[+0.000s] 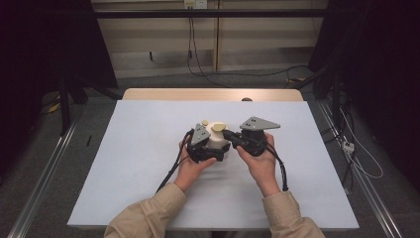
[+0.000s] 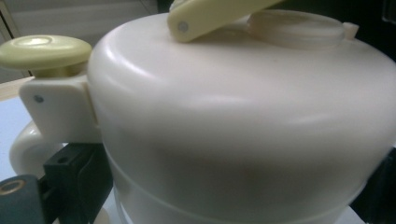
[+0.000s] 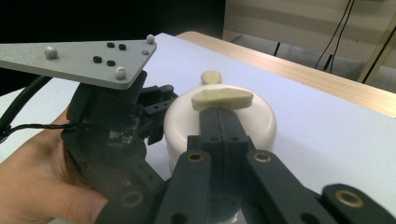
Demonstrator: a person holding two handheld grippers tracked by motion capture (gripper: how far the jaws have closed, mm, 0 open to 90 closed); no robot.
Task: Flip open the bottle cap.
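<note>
Plainly, the cream pot (image 1: 217, 139) sat near the middle of the white table (image 1: 124, 173), braced by the left gripper (image 1: 210, 152), whose jaws stood wide around its body — one black jaw showed at its lower side in the left gripper view. The right gripper (image 3: 219, 122) reached over the lid with its jaws pressed together, their tips at the yellow lever (image 3: 223, 99); whether they actually pinched it, I could not tell. If the right hand (image 1: 261, 163) pulled upward hard, the smooth, rounded pot could slip or tip between the left jaws — the yellow button (image 2: 44, 51) and handle (image 2: 28, 149) offered little to stop it.
</note>
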